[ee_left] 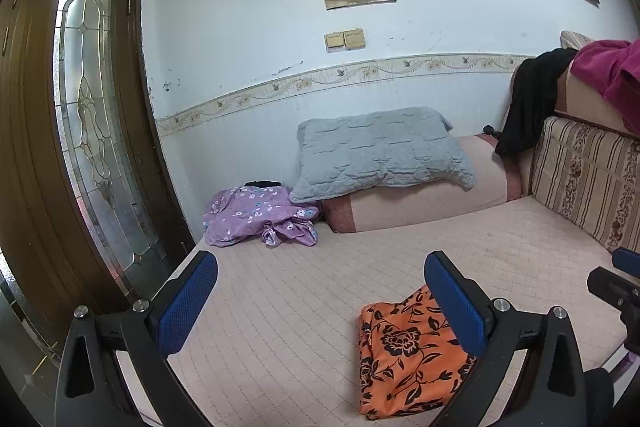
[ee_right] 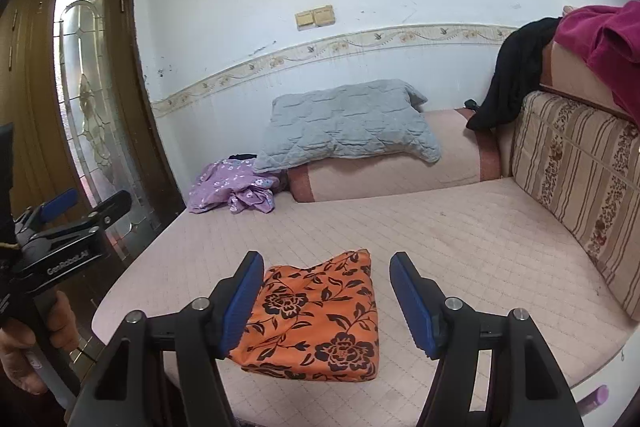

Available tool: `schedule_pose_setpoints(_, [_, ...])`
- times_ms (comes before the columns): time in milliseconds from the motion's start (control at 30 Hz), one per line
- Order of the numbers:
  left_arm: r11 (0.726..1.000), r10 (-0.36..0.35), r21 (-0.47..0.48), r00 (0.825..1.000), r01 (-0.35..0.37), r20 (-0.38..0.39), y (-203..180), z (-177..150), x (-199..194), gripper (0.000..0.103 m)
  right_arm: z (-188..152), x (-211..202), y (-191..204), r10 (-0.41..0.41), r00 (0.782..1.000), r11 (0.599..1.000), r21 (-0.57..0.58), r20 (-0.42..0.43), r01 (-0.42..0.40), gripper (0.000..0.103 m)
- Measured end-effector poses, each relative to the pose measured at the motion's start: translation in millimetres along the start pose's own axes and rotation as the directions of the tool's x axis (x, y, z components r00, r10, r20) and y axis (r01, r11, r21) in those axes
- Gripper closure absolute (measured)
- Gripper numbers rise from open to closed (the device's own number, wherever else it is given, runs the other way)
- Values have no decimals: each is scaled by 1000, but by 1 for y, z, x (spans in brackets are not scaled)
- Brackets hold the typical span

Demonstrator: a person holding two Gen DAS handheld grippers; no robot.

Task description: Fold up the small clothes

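A folded orange cloth with black flowers [ee_right: 316, 315] lies flat near the front edge of the pink quilted sofa seat [ee_right: 460, 239]; it also shows in the left wrist view [ee_left: 404, 351]. My right gripper [ee_right: 326, 301] is open and empty, raised just in front of the cloth. My left gripper [ee_left: 320, 303] is open and empty, to the left of the cloth; its body shows in the right wrist view [ee_right: 76, 227]. A crumpled purple floral garment [ee_left: 256, 217] lies at the seat's far left corner, also in the right wrist view [ee_right: 236, 193].
A grey quilted pillow [ee_left: 380, 153] rests on the pink armrest [ee_left: 424, 199]. A striped back cushion [ee_right: 580, 183] lines the right side, with black [ee_right: 508, 83] and magenta [ee_right: 600, 43] clothes draped above. A brown glass door [ee_left: 88, 155] stands at left.
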State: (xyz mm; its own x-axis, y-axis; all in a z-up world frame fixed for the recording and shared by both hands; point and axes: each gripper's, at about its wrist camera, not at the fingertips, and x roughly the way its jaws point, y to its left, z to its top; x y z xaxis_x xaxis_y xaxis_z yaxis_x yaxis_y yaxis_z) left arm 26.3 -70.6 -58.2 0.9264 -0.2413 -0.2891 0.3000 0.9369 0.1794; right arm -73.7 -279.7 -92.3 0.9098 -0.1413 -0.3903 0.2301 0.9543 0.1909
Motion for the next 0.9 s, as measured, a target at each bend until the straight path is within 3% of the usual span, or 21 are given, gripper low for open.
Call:
schedule_pose_setpoints(467, [1000, 3, -27, 1000, -2, 16, 10, 5, -16, 0, 9, -39, 32, 24, 997, 995, -94, 72, -17, 31])
schedule_pose_setpoints(900, [999, 15, -36, 1000, -15, 22, 16, 4, -21, 0, 4, -39, 55, 41, 998, 989, -141, 50, -33, 31])
